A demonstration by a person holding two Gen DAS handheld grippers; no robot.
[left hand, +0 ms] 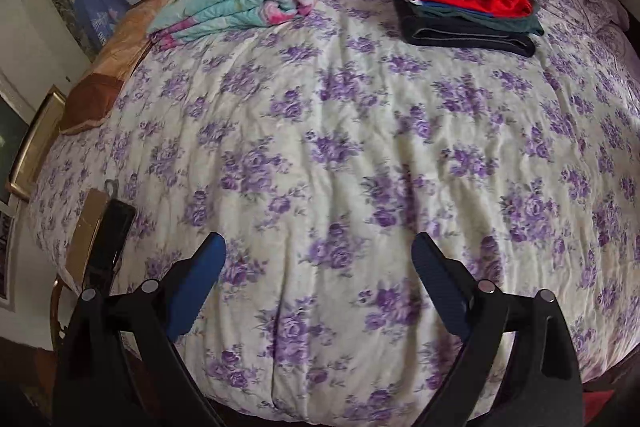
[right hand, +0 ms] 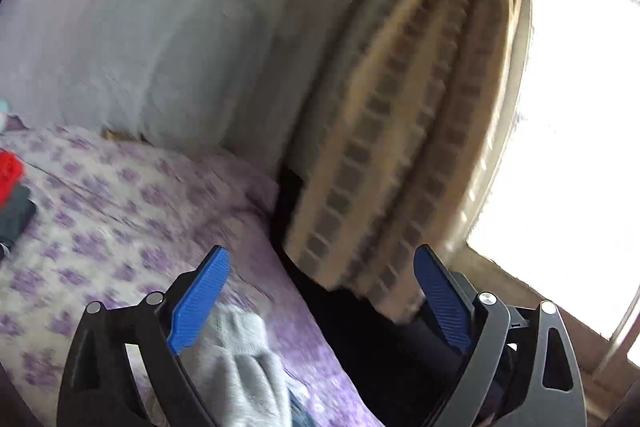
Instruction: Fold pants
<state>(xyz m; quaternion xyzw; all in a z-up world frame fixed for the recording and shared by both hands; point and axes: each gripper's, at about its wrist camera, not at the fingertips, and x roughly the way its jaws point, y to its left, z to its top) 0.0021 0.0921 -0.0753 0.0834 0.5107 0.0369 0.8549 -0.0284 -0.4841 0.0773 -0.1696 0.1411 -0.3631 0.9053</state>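
Both the left gripper [left hand: 318, 263] and right gripper [right hand: 320, 275] hung above a floral bedspread [left hand: 320, 155] with jaws spread apart, holding nothing. Grey pants [right hand: 248, 359] lay crumpled below the right gripper; folded clothes [left hand: 464, 3] sat stacked at the far side

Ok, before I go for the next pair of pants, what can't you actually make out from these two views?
- Grey garment, right wrist view: motion-blurred and cut off by the bottom edge; can't tell if it is pants.
- Folded stack, left wrist view: how many pieces lie under the red top layer is hidden.
- Same stack, right wrist view: cut off by the left edge.
- Dark object at the bed's left edge, left wrist view: too small to identify.
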